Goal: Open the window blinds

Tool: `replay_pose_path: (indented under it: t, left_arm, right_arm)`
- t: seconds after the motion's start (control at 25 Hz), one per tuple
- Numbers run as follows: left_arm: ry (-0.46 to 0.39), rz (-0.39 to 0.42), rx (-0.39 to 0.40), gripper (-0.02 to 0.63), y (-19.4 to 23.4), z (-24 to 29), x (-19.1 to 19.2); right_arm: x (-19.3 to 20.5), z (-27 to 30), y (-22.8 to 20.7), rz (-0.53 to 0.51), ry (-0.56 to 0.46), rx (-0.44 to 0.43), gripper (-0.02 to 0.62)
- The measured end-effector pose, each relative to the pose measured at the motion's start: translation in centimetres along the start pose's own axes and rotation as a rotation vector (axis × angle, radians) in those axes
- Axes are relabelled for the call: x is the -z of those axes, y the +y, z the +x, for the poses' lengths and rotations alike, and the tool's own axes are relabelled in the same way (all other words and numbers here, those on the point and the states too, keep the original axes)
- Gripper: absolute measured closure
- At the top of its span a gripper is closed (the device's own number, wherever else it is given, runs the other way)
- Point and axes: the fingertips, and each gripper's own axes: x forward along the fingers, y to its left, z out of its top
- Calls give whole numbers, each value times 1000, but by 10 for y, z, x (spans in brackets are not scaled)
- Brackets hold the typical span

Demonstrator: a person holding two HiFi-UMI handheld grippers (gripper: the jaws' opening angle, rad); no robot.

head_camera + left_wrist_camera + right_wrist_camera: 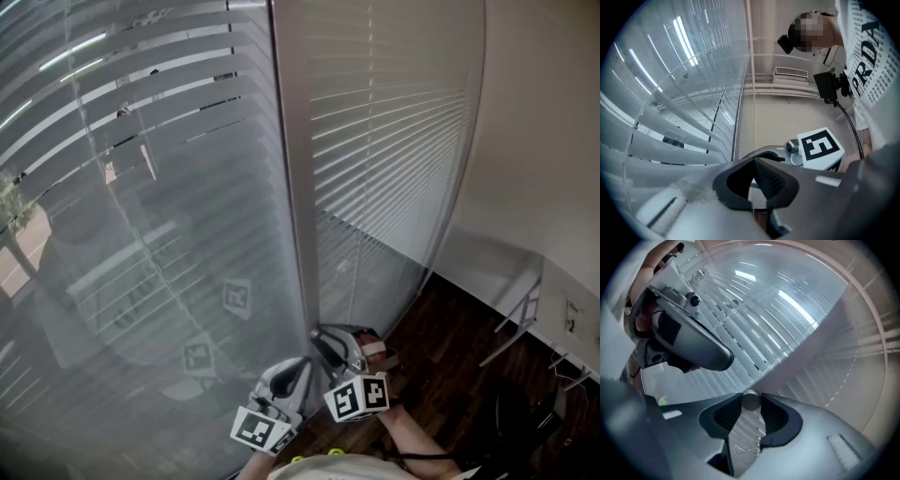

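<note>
Grey slatted blinds [141, 103] hang behind the glass on the left, their slats tilted partly apart. A second set of blinds [394, 122] hangs right of the upright frame post [295, 187]. Low on that post, my right gripper [323, 339] is shut on a small round grey knob [751, 399], which sits between the pads [776, 420] in the right gripper view. My left gripper [298, 370] hangs just beside it, left of the post. Its jaws [752, 161] meet at the tips with nothing between them. The right gripper's marker cube [820, 147] shows in the left gripper view.
Dark wood floor [450, 356] runs along the foot of the glass. A white table's legs [520, 319] and a plain wall [544, 141] stand at the right. In the left gripper view, the person's white printed shirt [872, 70] is close behind.
</note>
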Motion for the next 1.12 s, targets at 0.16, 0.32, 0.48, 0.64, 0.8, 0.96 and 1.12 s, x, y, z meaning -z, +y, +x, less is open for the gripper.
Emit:
replay_pose_path:
  t: [0.16, 0.32, 0.48, 0.64, 0.8, 0.96, 1.12]
  left_arm:
    - [4, 1, -7, 614, 1, -1, 0]
    - [11, -4, -14, 614, 2, -3, 1]
    - [9, -5, -15, 614, 1, -3, 0]
    - [11, -9, -19, 614, 2, -4, 1]
    - [11, -13, -27, 614, 2, -6, 2]
    - [8, -16, -31, 614, 3, -6, 2]
    - [6, -18, -31, 614, 3, -6, 2]
  right_arm:
    - [0, 1, 0, -3, -3, 0, 469]
    - [0, 1, -1, 16, -8, -8, 465]
    - [0, 1, -1, 45, -11, -17, 466]
    - [-1, 1, -2, 103, -18, -21, 466]
    - [0, 0, -2, 160, -19, -24, 466]
    - [0, 1, -5, 329, -50, -50, 466]
    - [0, 0, -6, 381, -54, -59, 466]
